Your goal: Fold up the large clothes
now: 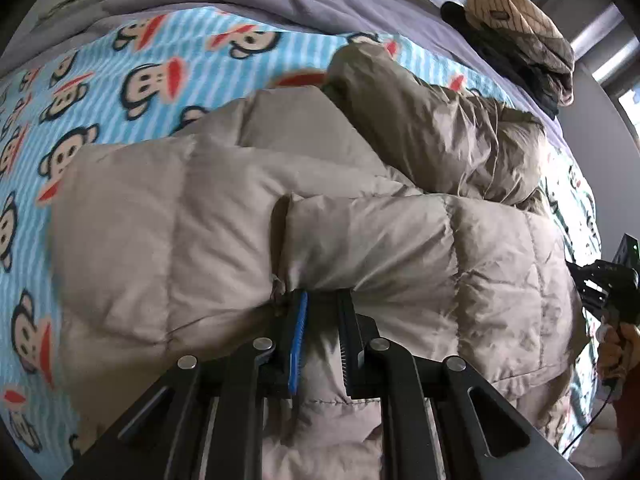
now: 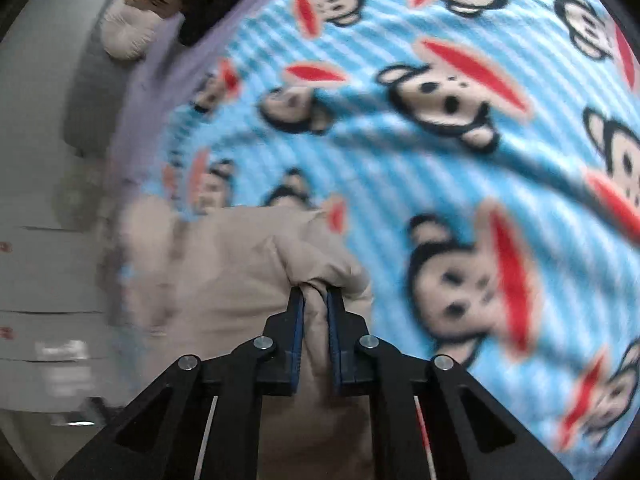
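The beige puffer jacket point(image 1: 248, 216) lay sprawled across the blue monkey-print blanket point(image 1: 132, 76) on the bed, bulky and quilted, one sleeve point(image 1: 420, 120) thrown over its upper part. The left claw point(image 1: 320, 300) was pinching a bunched edge of the jacket, its blue pad point(image 1: 299, 344) pressed into the fabric and the shell puckering around the tips. In the right wrist view, the right claw point(image 2: 316, 292) was pinching a fold of that same beige fabric point(image 2: 224, 264) too, jaws nearly together with cloth squeezed between the blue pads. That view was badly smeared, so exactly which part of the jacket it held could not be told.

This garment looked light for its size but puffy and springy; it would likely balloon back after every fold. The shell had a sheen and looked slick, so a thin pinch could slide out. Better holds seemed to be at seams, the hem or quilting lines, where layers bunch and give the pads something to bite. Being soft, it would sag between the two holds, so both claws would need to travel together.

At the far edge of the bed, a striped cream garment point(image 1: 520, 28) sat on top of dark clothing point(image 1: 520, 72), well apart from the jacket. A hand point(image 1: 612, 344) gripping the other tool's handle showed at the right margin.
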`<control>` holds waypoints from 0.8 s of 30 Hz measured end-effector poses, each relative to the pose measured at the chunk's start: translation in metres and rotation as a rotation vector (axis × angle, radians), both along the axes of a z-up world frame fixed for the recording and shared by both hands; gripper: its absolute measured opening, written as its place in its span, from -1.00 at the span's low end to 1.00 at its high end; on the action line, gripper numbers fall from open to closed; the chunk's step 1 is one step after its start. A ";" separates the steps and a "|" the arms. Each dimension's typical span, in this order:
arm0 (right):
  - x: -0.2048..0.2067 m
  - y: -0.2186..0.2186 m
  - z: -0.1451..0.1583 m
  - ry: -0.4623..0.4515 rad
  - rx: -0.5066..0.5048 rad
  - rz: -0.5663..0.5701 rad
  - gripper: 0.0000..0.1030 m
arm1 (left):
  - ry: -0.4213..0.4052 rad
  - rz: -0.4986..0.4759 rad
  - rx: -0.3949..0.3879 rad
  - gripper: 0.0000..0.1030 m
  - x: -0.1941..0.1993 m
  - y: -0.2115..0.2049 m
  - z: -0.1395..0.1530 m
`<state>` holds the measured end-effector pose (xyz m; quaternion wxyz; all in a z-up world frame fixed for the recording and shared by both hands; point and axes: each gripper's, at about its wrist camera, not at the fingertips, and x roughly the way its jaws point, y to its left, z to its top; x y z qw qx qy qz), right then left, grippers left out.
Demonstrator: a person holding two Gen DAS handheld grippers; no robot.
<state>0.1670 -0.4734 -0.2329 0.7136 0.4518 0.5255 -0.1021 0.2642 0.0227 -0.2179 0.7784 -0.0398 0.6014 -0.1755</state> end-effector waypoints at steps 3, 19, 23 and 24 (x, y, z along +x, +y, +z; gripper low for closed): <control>0.002 -0.003 -0.009 0.013 -0.063 0.011 -0.78 | -0.020 -0.041 0.044 -0.68 0.001 -0.011 -0.007; -0.065 0.090 0.063 -0.001 -0.358 0.315 -0.80 | -0.017 -0.105 0.141 -0.68 -0.057 0.010 0.012; -0.069 0.088 0.031 0.049 -0.333 0.301 -0.84 | -0.005 -0.072 0.124 -0.68 -0.061 0.016 -0.003; -0.069 0.087 0.028 0.050 -0.323 0.292 -0.84 | -0.003 -0.068 0.124 -0.68 -0.062 0.016 -0.002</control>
